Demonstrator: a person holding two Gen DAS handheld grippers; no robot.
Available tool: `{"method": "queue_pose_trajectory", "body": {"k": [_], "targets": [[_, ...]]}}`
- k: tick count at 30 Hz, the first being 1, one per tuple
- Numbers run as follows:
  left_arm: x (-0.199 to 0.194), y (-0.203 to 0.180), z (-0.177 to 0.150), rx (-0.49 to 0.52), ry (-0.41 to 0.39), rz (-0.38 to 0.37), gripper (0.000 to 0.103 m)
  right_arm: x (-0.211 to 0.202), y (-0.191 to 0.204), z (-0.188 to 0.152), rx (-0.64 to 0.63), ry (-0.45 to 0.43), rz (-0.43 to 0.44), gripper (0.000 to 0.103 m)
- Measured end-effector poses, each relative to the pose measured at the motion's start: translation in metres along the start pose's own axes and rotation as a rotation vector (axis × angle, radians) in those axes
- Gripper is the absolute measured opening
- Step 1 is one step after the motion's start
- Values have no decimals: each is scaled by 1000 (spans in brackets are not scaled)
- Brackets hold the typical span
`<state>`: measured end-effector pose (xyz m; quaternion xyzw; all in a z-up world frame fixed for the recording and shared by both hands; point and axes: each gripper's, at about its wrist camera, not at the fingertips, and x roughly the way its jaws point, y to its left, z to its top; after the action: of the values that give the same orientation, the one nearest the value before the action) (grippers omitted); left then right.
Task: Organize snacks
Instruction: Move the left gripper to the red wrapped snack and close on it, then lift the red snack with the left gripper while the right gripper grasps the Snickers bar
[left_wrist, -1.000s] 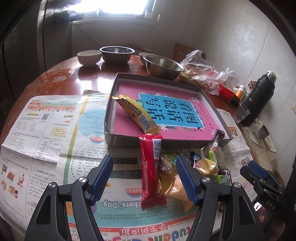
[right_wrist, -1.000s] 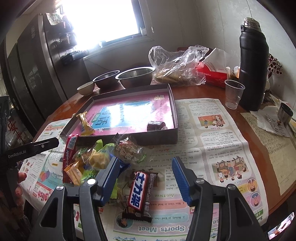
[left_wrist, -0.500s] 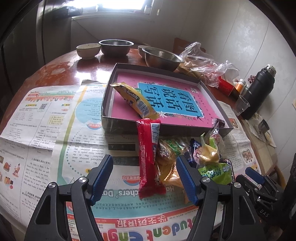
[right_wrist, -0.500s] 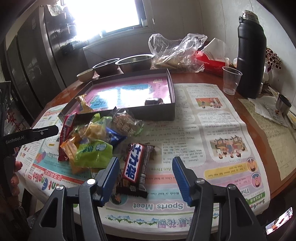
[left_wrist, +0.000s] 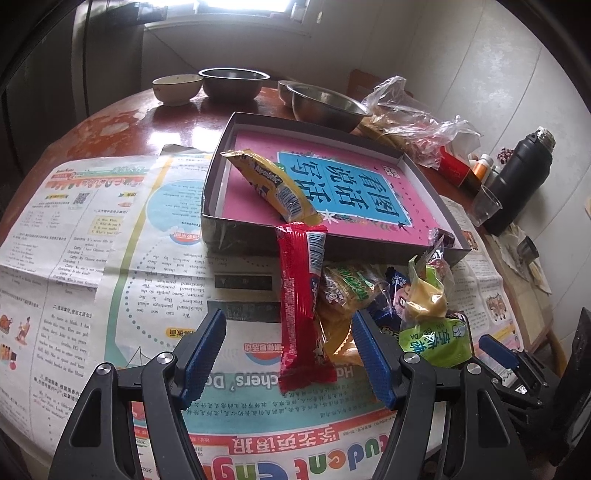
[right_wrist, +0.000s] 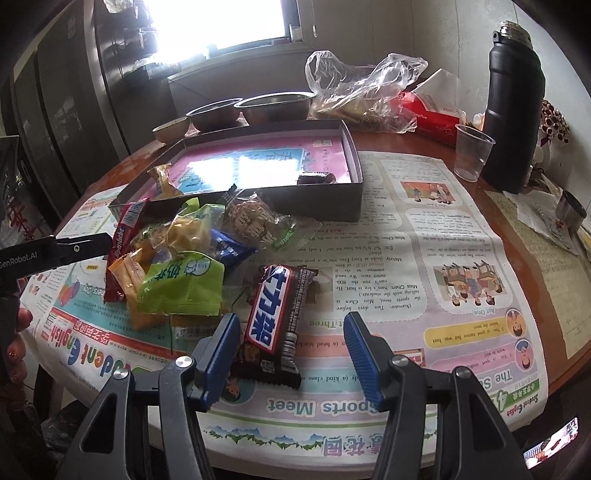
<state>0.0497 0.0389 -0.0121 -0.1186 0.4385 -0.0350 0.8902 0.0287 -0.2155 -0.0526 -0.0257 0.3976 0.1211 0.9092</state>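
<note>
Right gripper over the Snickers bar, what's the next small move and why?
Probably ease the right gripper a little lower and finish closing across the Snickers bar. Its jaws are closing with the bar's near end between them, pads not yet touching, and the box awaits.

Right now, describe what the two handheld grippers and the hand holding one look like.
Both grippers, the left gripper and the right gripper, have black plastic scissor-like arms joined by silver rivets, ending in blue ribbed pads. White "GenRobot.AI" lettering marks the left one's side in the right wrist view. The person's fingers show painted nails; no sleeve or cable visible.
</note>
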Motion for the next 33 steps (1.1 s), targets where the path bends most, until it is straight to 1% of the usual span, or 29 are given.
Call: {"method": "queue_pose_trajectory", "body": {"k": [6,10,11,14,16,24,25,27,28,29,33], "targets": [[12,3,3,-15,14,-7,72,10,2,0,-24,8,-10,42],[19,7,4,-39,19,-31,72,13,-2,1,-24,1,-24,33],[21,8,5,-43,19,-32,70,14,-2,2,-26,1,-27,31],[24,11,6,-61,15,-54,61,16,-4,3,-30,-4,-27,31],[27,13,8,-66,20,-54,59,18,-4,5,-35,-8,-29,31],[35,22,14,-117,24,-88,57,24,-5,11,-41,-25,-21,30],[35,23,14,-122,23,-93,54,25,-6,11,-40,-27,-20,30],[37,27,15,-143,25,-113,43,25,-7,12,-38,-31,-16,29],[38,29,15,-156,31,-129,31,25,-7,12,-37,-32,-14,29],[40,29,15,-162,41,-136,24,26,-8,12,-37,-34,-12,29],[41,28,15,-152,44,-139,24,26,-9,13,-36,-36,-10,29]]}}
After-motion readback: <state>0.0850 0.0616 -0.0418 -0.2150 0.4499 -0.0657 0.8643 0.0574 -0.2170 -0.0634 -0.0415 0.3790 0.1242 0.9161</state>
